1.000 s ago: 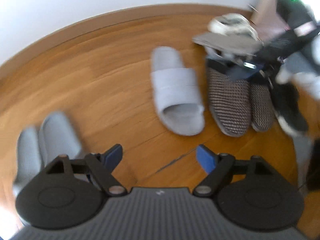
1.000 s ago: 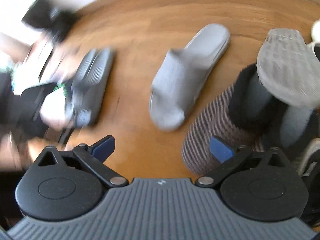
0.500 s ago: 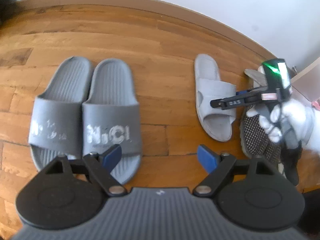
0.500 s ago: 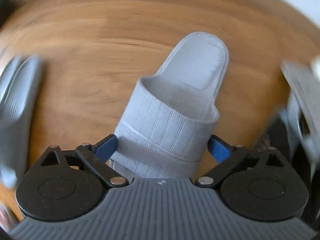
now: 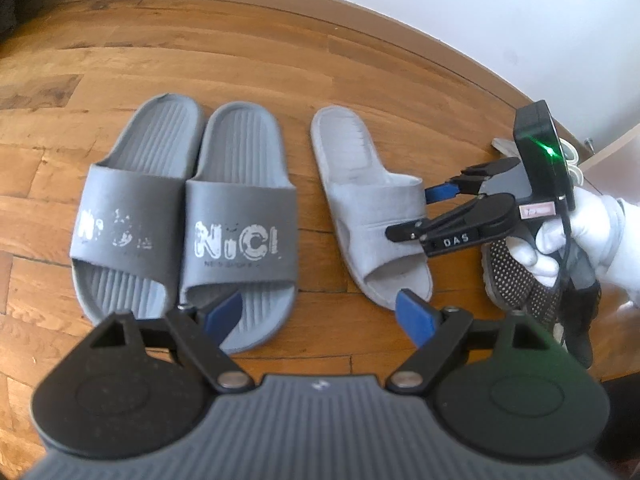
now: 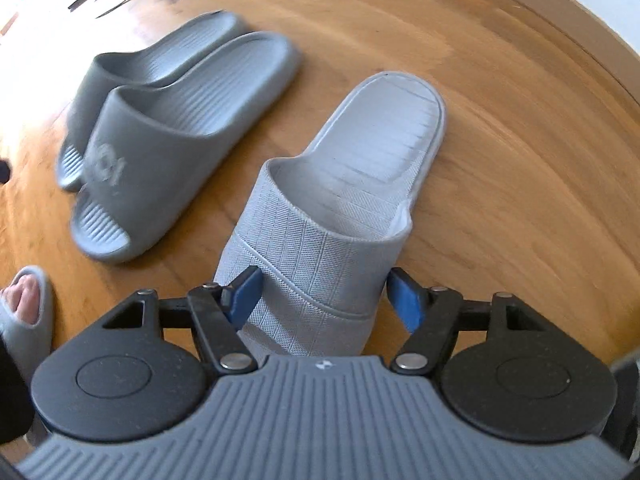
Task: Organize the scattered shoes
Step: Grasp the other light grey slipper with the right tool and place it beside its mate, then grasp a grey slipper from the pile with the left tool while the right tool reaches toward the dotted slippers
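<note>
The right gripper (image 6: 322, 296) has its jaws spread wide on either side of the light slide's (image 6: 332, 216) strap; the left pad (image 6: 245, 292) is at or just off the strap's edge, the right pad is a little clear, so nothing is clamped. The slide lies flat on the wood floor (image 6: 500, 168), heel pointing away. In the left wrist view a white-gloved hand (image 5: 576, 236) holds this gripper low, reaching in from the slide's right. The left gripper (image 5: 320, 312) hovers wide open and empty above the floor. Beyond it the dark pair (image 5: 184, 216) sits side by side, just left of the light slide. A knit shoe (image 5: 516, 276) lies under the gloved hand.
</note>
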Demonstrator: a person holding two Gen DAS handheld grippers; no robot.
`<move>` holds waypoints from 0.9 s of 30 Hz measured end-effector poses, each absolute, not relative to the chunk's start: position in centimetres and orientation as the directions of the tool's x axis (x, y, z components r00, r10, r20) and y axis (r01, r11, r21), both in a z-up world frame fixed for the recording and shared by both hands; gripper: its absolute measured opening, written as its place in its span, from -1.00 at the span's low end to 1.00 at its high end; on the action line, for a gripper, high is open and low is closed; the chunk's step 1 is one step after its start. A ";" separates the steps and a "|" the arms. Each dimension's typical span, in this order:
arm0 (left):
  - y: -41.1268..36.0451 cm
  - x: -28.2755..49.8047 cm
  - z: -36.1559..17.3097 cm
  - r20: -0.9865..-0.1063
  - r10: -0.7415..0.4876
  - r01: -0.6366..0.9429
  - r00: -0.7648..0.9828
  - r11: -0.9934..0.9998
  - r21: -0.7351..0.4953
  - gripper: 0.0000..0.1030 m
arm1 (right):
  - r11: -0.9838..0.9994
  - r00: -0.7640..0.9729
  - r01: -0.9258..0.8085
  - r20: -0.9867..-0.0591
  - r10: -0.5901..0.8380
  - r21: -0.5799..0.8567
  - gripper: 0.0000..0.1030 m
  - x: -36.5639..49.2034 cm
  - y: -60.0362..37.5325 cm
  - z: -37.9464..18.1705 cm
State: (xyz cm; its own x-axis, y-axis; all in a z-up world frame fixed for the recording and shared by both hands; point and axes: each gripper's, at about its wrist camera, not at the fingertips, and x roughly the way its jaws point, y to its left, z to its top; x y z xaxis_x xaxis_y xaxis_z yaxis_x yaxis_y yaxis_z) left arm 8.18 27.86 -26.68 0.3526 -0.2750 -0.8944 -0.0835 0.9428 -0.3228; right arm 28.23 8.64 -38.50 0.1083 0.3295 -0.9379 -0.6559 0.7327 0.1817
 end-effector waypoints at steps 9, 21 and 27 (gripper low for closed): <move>28.0 8.1 -26.3 -0.892 -0.279 -0.075 0.357 0.943 -0.325 0.62 | 0.664 0.076 -0.721 -0.930 0.360 0.198 0.36 27.0 12.2 -37.9; 27.7 8.2 -25.7 -0.887 -0.275 -0.052 0.371 0.948 -0.315 0.62 | 0.646 0.099 -0.738 -0.917 0.387 0.194 0.50 26.7 13.3 -37.4; 26.8 8.8 -25.2 -0.881 -0.273 -0.003 0.387 0.955 -0.297 0.62 | 0.600 0.088 -0.778 -0.914 0.396 0.186 0.51 25.9 10.0 -34.8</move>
